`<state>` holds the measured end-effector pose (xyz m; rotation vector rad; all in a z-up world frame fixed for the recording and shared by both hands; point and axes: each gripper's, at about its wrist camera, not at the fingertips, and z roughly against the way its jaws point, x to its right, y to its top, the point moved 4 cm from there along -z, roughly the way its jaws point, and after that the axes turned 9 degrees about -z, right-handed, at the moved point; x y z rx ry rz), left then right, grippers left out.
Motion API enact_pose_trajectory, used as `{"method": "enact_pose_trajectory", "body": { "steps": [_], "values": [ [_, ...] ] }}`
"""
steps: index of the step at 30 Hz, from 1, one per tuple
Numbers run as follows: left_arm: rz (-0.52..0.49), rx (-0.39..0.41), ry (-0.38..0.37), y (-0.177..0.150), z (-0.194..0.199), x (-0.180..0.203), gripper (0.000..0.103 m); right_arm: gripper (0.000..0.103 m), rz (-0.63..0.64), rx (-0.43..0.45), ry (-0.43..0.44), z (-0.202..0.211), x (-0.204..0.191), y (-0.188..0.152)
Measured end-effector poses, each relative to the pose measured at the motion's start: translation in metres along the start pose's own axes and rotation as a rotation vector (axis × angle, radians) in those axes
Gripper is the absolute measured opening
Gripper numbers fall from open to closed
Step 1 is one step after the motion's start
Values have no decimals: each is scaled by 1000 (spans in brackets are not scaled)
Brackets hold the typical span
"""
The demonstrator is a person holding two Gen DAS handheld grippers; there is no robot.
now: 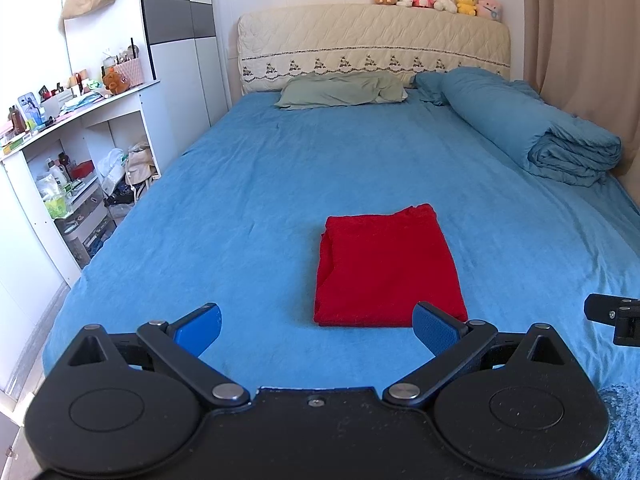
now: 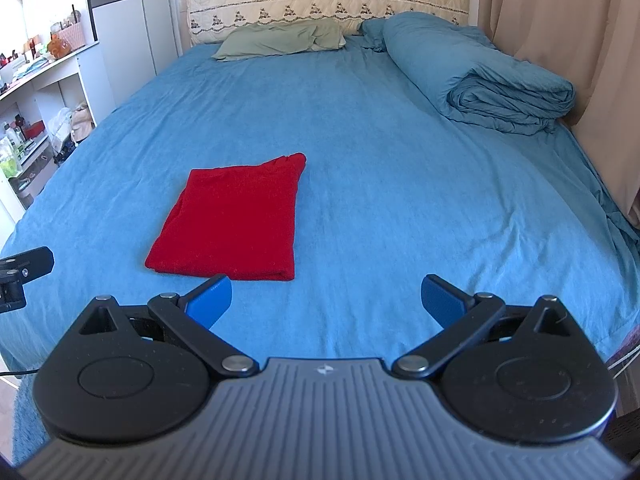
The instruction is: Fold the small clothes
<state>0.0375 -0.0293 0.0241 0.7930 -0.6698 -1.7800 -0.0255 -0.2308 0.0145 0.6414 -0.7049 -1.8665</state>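
A red garment (image 1: 386, 268) lies folded into a neat rectangle on the blue bed sheet (image 1: 248, 184). It also shows in the right wrist view (image 2: 232, 220), left of centre. My left gripper (image 1: 316, 330) is open and empty, held just short of the garment's near edge, its right pad in front of the near right corner. My right gripper (image 2: 326, 300) is open and empty, near the foot of the bed and to the right of the garment. Neither gripper touches the cloth.
A green pillow (image 1: 344, 90) and a rolled blue duvet (image 1: 528, 128) lie at the head and right side of the bed. A white shelf unit (image 1: 72, 148) full of small items stands on the left. Beige curtains (image 2: 560, 40) hang on the right.
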Motion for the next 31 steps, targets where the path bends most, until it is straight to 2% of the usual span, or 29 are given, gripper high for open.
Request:
{"method": "enact_pose_trajectory", "body": {
  "steps": [24, 31],
  "values": [
    [0, 12, -8, 0, 2, 0, 103, 103, -1, 2, 1, 1, -1, 0],
    [-4, 50, 4, -2, 6, 0, 103, 103, 0, 5, -1, 3, -3, -1]
  ]
}}
